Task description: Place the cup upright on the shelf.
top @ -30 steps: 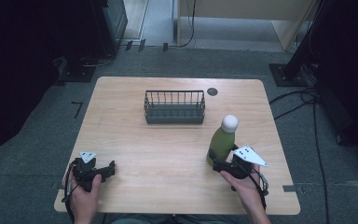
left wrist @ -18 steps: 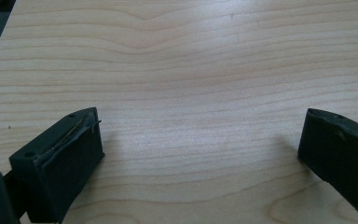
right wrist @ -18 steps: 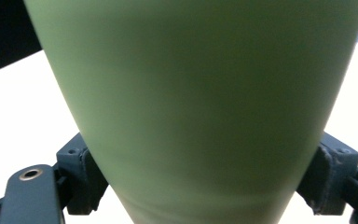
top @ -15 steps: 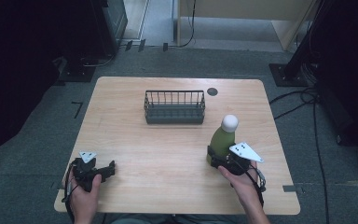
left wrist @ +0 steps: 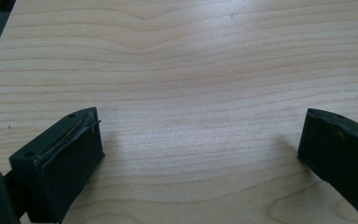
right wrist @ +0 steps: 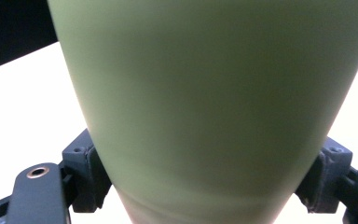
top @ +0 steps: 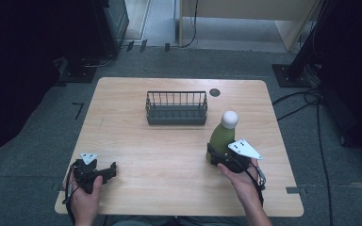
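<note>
Since a second ago my right gripper [top: 218, 155] has closed in on the green bottle [top: 220, 137], sliding up against its lower body, while my left gripper [top: 104, 171] has stayed parked near the front left corner of the table [top: 122, 122].

In the right gripper view, the two black jaws press on either side of the bottle's [right wrist: 209, 102] base, pads touching the green wall, so I judge the clamp set on it. I hold low on the body, probably because the wide lower part offers steadier purchase than the narrow neck with its white cap [top: 229, 118]. The bottle stands upright on the right half of the table, between my hand and the wire basket [top: 176, 108], which sits farther back near the middle, well apart from the bottle.

My left gripper rests with its jaws spread wide over bare wood, as the left gripper view shows, holding nothing; I keep it clear so it does not cross the right hand's path.

The likely step is carrying the bottle toward the basket. The tall shape could tip if my grip slips, so the lift calls for a level wrist.
</note>
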